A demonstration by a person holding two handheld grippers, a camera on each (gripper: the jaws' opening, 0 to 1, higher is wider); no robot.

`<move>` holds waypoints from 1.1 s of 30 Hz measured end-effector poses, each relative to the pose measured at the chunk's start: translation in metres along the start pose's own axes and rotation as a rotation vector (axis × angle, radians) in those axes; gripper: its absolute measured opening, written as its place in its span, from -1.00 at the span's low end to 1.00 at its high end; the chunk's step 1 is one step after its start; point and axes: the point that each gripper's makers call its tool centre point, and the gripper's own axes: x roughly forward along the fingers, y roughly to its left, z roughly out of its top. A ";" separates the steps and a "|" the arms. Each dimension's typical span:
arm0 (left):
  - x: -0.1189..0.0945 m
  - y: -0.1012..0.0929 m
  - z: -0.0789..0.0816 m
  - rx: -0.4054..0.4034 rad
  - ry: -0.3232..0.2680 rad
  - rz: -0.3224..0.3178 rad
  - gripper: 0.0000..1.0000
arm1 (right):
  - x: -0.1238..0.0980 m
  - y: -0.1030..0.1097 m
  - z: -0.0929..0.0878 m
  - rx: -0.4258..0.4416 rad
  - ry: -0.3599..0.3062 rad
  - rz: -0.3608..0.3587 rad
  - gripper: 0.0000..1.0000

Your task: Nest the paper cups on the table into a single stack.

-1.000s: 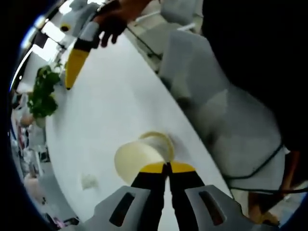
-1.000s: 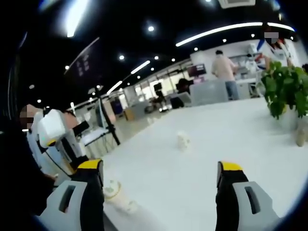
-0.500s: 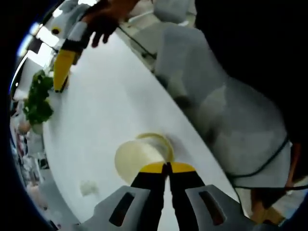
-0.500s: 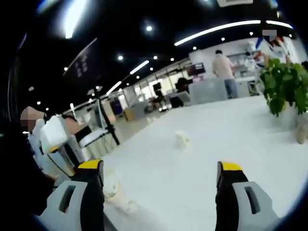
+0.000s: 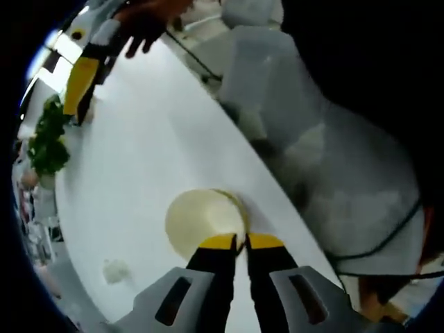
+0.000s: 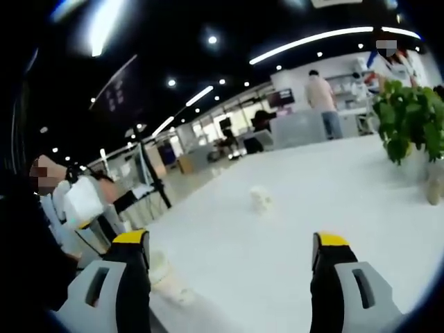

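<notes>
My left gripper (image 5: pixel 237 243) is shut on the near rim of a cream paper cup (image 5: pixel 200 222) whose open mouth faces the camera. A thin rim of a second cup (image 5: pixel 239 205) peeks out from behind it, close to the white table's (image 5: pixel 152 139) edge. In the right gripper view these cups (image 6: pixel 165 279) are a pale blur by the left jaw, with the left gripper (image 6: pixel 84 202) above them. Another small white cup (image 6: pixel 261 199) stands alone mid-table, also seen as a pale cup (image 5: pixel 114 270). My right gripper (image 6: pixel 232 243) hangs open over the table, holding nothing; it is the yellow-tipped gripper (image 5: pixel 78 87) far off.
A grey chair (image 5: pixel 291 104) stands right against the table's edge. A potted plant (image 6: pixel 409 125) sits at the table's far side, the same plant (image 5: pixel 45 142) by the right gripper. A person (image 6: pixel 320 97) stands in the background, beyond the table.
The held cup has sunk over the one behind it, hiding most of that rim. The right gripper has drifted toward the far end of the table. Both views have shifted a little.
</notes>
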 end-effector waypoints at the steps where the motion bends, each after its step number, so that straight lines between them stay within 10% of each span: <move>1: 0.001 0.000 0.001 -0.041 -0.014 -0.005 -0.92 | 0.000 0.000 -0.001 0.000 0.002 0.001 0.90; 21: -0.011 0.002 0.008 -0.107 -0.087 0.008 -0.64 | -0.001 0.004 -0.002 0.003 0.000 0.011 0.91; 33: -0.042 0.009 -0.008 -0.335 -0.211 0.132 -0.67 | 0.006 0.012 0.006 -0.037 0.017 0.029 0.93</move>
